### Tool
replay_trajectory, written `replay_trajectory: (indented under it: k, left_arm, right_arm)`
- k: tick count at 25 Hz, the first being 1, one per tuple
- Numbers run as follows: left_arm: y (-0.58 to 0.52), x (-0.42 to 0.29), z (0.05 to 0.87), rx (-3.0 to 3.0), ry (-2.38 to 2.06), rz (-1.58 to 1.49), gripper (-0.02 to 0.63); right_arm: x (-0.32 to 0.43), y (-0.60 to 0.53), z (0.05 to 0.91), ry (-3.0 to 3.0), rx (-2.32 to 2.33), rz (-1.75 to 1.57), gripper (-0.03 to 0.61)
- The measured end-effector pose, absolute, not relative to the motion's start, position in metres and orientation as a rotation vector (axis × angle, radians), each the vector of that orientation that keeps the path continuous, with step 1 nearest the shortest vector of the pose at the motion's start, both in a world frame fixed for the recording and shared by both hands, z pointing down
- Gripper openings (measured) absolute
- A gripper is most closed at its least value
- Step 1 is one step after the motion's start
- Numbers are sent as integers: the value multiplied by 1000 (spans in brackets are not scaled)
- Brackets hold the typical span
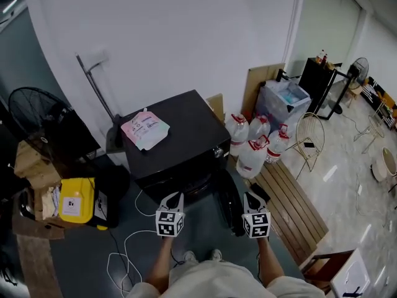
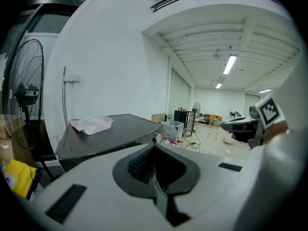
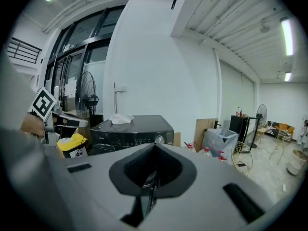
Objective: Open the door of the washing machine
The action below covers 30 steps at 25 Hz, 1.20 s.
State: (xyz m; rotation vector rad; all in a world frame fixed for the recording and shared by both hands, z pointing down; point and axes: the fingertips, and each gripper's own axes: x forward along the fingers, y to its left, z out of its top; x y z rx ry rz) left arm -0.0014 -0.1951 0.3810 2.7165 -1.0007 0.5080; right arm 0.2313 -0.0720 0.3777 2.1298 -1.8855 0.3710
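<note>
Black washing machine (image 1: 180,138): centre frame, against the wall, pink-white sheet (image 1: 144,129) on top.
Door (image 1: 228,205): dark panel jutting toward the person, lower centre; looks swung open, not certain.
Left claw (image 1: 172,198): closed tight, empty.
Right claw (image 1: 253,198): closed, empty, near Door, apart.
Why: both held off the machine, no grip needed now.

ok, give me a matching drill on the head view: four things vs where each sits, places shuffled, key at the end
Things:
1. pink packet
2. yellow container
3. water jugs
4. slatted wooden board

Places:
A. flat on the floor at the right, nearer the person than the jugs
B. on top of the washing machine
C. on the floor left of the washing machine
D. standing on the floor just right of the washing machine

Pairs: 1-B, 2-C, 3-D, 4-A
</note>
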Motion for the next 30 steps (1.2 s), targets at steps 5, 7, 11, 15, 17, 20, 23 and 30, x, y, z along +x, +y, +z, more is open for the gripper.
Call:
replay_trajectory:
  k: [5,7,11,15,17,20,23,30]
  left_arm:
    - [-184,-9,376,2710,-1017,491,8]
    - [-180,-11,375,2709,-1020,488,8]
    - [-178,-13,376,2703,-1022,492,8]
    - [-177,-17,374,2704,-1032,479,8]
    - [-174,-17,374,2701,-1037,479,8]
    - [-175,-20,372,2698,-1045,480,8]
    - [-177,-22,371,2696,-1053,480,8]
    - [-182,-25,371,2689,-1062,481,8]
  right_arm:
    - [227,-57,378,-1877,2131,389,-2]
    - [225,-54,377,-1881,2129,388,-2]
    - [222,-56,375,-1891,2127,382,-2]
    - [218,-58,374,-1902,2124,370,-2]
    - [217,-57,373,-1907,2115,365,-2]
    - [215,-58,371,-1914,2109,364,-2]
    - [214,-60,373,-1915,2105,364,-2]
    - [211,-66,371,-1922,2090,358,-2]
